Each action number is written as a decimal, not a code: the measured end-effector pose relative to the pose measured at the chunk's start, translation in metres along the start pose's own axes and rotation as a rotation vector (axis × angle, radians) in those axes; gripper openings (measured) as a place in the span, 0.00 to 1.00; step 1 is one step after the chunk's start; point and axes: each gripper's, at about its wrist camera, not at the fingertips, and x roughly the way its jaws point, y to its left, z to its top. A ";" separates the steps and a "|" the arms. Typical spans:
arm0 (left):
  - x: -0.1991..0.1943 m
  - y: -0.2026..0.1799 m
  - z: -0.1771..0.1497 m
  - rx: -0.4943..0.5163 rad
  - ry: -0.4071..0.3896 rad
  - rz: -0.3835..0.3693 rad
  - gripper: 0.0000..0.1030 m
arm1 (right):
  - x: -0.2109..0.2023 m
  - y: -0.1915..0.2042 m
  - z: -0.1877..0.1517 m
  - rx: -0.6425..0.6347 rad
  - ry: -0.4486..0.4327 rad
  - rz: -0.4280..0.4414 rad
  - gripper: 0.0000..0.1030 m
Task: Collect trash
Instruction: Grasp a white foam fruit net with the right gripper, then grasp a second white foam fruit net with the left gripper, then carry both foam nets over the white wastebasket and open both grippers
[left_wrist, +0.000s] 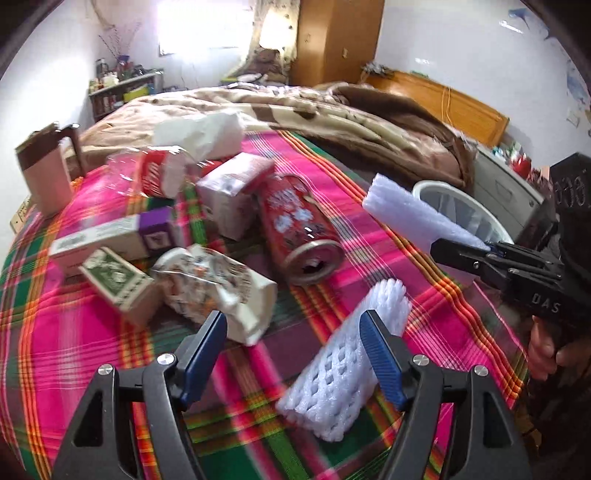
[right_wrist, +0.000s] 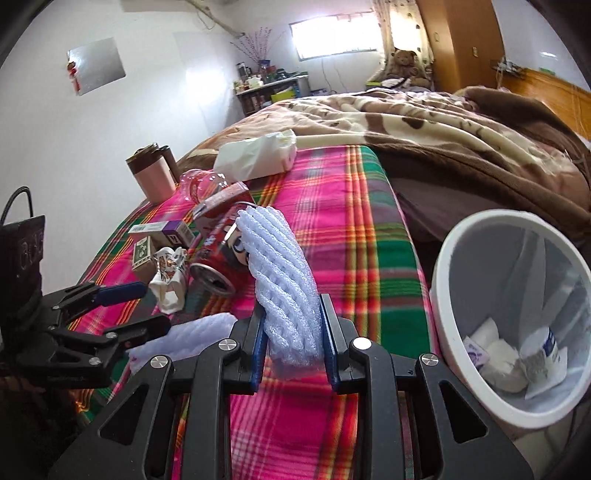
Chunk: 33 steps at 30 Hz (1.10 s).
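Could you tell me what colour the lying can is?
Red with white patterning, clearest in the left wrist view.

The bed is viewed closely from just behind each gripper's fingers, facing forward over the plaid blanket (left_wrist: 388, 236). The red can (left_wrist: 301, 230) and white bin (right_wrist: 448, 258) are shared by both views.

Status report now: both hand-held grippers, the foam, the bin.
Right hand-held gripper shut on foam sleeve. Left hand-held gripper open beside foam net. Bin close right, path clear.
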 end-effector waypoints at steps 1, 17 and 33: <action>0.003 -0.005 0.000 0.016 0.005 -0.019 0.74 | 0.000 -0.001 -0.001 0.005 0.000 -0.001 0.26; 0.011 -0.050 -0.020 0.083 0.076 -0.098 0.71 | -0.017 -0.007 -0.011 0.029 -0.038 0.004 0.26; 0.004 -0.065 -0.014 0.040 0.021 -0.047 0.31 | -0.036 -0.016 -0.017 0.055 -0.082 -0.009 0.26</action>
